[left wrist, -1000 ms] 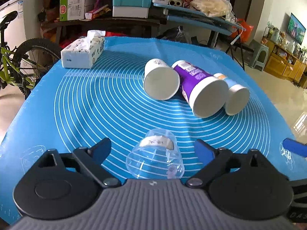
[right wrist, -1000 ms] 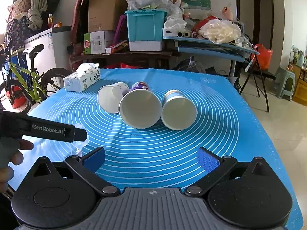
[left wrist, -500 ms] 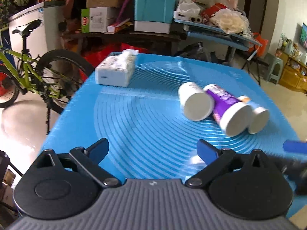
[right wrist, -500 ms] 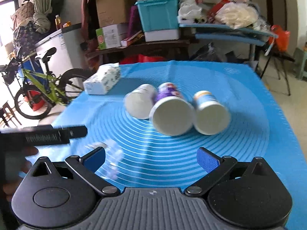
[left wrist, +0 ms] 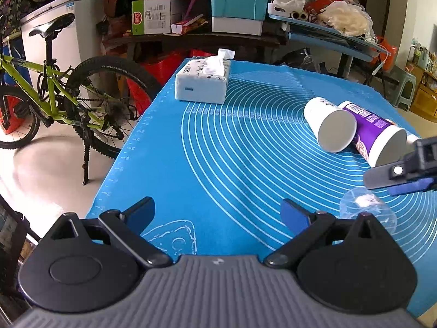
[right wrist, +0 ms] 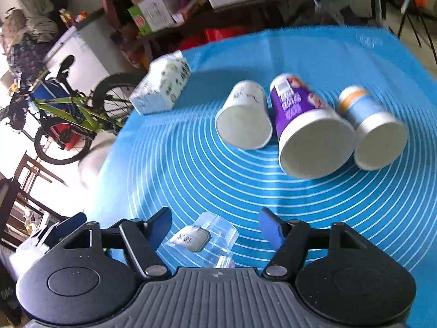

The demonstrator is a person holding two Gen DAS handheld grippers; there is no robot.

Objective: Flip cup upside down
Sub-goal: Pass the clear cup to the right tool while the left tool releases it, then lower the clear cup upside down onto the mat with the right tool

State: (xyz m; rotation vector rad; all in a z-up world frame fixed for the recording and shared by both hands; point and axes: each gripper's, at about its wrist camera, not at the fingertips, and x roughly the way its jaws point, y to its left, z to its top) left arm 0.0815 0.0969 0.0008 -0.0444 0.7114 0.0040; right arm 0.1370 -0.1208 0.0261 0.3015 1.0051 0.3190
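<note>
A clear plastic cup (right wrist: 203, 239) with a white label lies on its side on the blue mat (right wrist: 191, 180), between the open fingers of my right gripper (right wrist: 215, 225). The fingers do not touch it. In the left wrist view the same cup (left wrist: 366, 211) lies at the right, under the right gripper's fingers (left wrist: 393, 176). My left gripper (left wrist: 218, 213) is open and empty over the mat's front left part, left of the cup. Three paper cups lie on their sides further back: white (right wrist: 244, 120), purple (right wrist: 308, 134), blue-orange (right wrist: 371, 131).
A white tissue box (left wrist: 203, 79) sits at the mat's far left. A green bicycle (left wrist: 54, 93) stands on the floor left of the table. Cluttered shelves and boxes (left wrist: 237, 0) stand behind the table. The mat's left edge (left wrist: 123, 158) is close to my left gripper.
My left gripper has let the clear cup go and swung left, away from it. My right gripper has moved left and down over the cup, which now lies between its fingers.
</note>
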